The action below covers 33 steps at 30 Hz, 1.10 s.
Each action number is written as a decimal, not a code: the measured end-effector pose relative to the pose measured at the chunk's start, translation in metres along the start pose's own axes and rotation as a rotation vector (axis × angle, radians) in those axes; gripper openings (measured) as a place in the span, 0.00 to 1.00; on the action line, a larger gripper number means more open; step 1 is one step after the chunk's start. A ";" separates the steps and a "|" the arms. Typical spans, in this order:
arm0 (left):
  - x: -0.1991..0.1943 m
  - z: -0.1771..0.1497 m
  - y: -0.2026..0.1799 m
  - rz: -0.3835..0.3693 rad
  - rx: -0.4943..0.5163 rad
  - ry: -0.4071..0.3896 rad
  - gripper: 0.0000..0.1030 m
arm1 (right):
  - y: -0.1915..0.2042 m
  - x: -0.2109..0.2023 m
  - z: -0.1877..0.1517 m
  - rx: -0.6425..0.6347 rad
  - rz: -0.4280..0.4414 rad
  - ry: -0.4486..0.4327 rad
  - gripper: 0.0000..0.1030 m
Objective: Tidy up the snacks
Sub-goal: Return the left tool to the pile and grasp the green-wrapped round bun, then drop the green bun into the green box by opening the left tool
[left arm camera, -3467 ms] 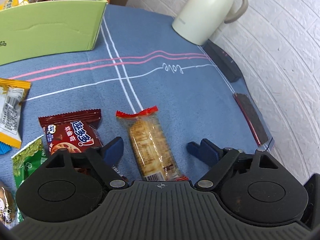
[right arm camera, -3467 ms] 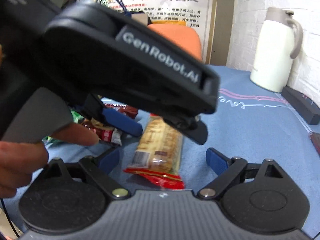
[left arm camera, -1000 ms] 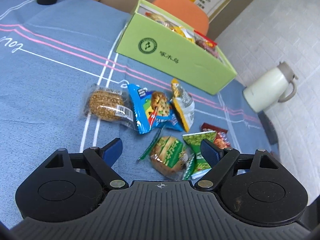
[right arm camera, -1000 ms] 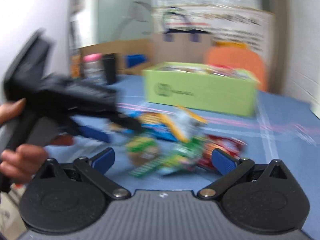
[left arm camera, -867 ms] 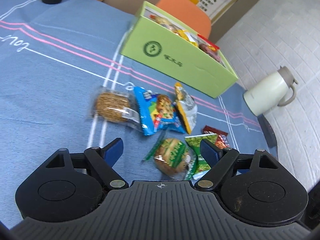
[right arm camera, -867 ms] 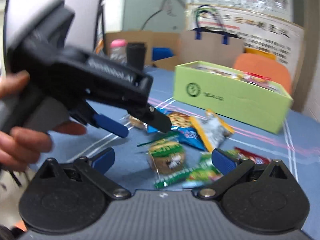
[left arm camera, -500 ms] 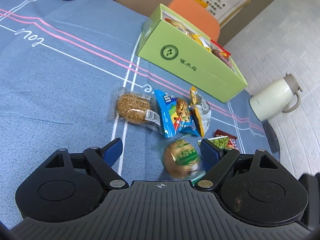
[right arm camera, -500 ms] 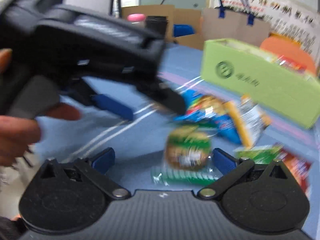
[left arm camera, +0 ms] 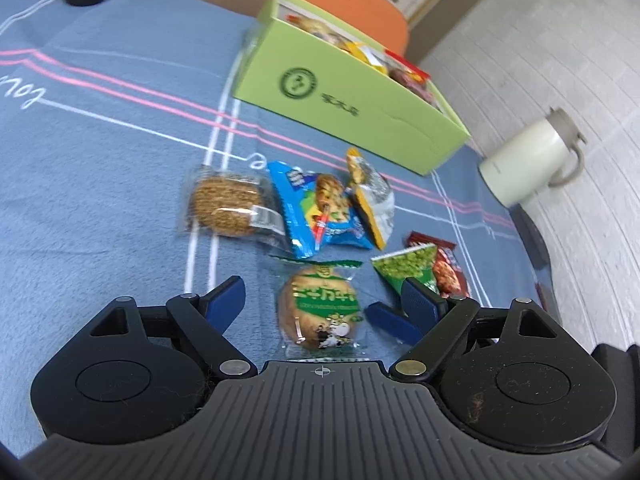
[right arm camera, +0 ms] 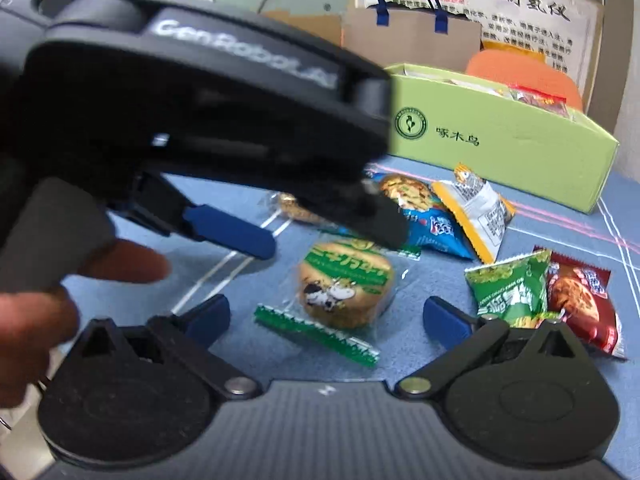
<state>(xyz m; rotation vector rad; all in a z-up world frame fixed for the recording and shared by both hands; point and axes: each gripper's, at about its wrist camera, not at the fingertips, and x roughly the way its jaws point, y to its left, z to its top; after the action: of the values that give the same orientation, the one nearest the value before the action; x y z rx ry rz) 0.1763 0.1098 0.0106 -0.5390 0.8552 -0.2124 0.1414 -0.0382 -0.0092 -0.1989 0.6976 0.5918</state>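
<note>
While both jaws stand wide apart, the left gripper (left arm camera: pixel 320 300) and right gripper (right arm camera: pixel 326 316) each frame the green-wrapped cake (left arm camera: pixel 320 306), which lies on the blue tablecloth (left arm camera: pixel 100 168); the green box (left arm camera: pixel 352 96) sits at one o'clock.

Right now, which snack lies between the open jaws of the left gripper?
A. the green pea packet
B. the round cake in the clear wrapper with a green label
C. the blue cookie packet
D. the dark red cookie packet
B: the round cake in the clear wrapper with a green label lies on the cloth between the jaws of the left gripper, which are apart from it.
</note>
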 end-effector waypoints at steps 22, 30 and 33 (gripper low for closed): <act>-0.024 0.003 -0.009 -0.100 0.080 -0.005 0.07 | -0.004 -0.046 0.011 0.029 -0.049 -0.137 0.64; -0.015 0.094 -0.040 -0.069 0.126 -0.180 0.08 | -0.042 -0.008 0.104 -0.083 -0.062 -0.268 0.64; 0.003 0.138 -0.043 -0.030 0.134 -0.225 0.08 | -0.062 0.024 0.142 -0.099 -0.041 -0.282 0.64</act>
<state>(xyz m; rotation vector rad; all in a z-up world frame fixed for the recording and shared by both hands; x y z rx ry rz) 0.2857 0.1230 0.1046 -0.4408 0.6093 -0.2301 0.2688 -0.0266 0.0813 -0.2160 0.3907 0.6020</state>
